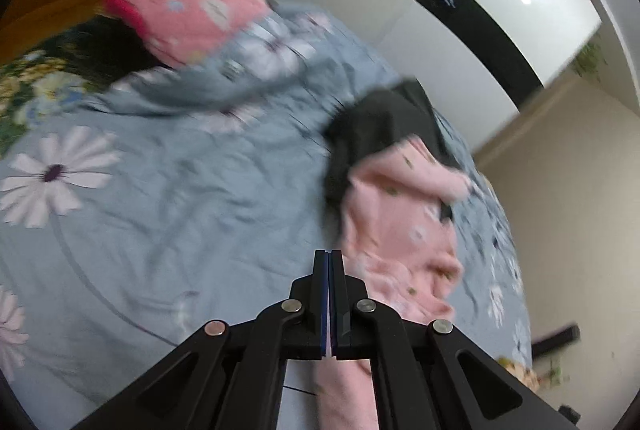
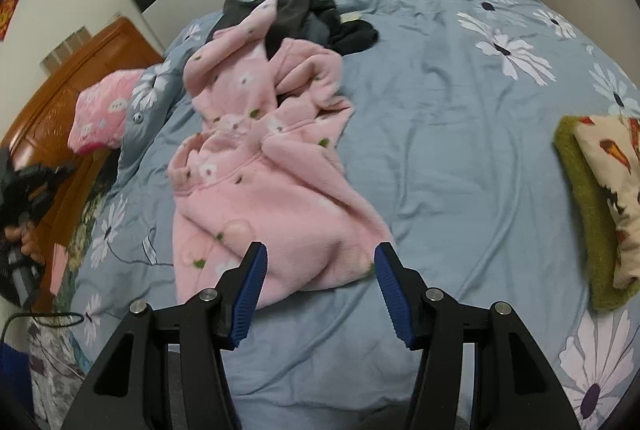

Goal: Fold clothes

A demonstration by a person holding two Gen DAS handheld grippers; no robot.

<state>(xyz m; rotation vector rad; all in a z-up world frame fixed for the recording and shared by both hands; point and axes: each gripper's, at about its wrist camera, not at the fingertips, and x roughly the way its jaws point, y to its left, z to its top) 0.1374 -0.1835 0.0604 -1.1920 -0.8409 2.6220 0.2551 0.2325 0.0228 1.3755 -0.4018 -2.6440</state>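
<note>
A pink fleece garment (image 2: 256,157) with small flower prints lies crumpled on the blue floral bedsheet (image 2: 440,149); it appears again in the left wrist view (image 1: 400,230). My right gripper (image 2: 318,266) hangs open just above the garment's near hem, one blue pad over each side of it. My left gripper (image 1: 329,258) is shut, its tips over the sheet just left of the garment, with nothing visibly pinched at them. Pink cloth (image 1: 344,394) shows below its linkage. The left view is blurred.
Dark clothes (image 2: 320,17) lie at the garment's far end. A pink patterned pillow (image 2: 104,109) rests by the wooden headboard (image 2: 80,69). A folded cream and green item (image 2: 600,197) lies on the right. A hand (image 2: 24,242) holds the other gripper at the left edge.
</note>
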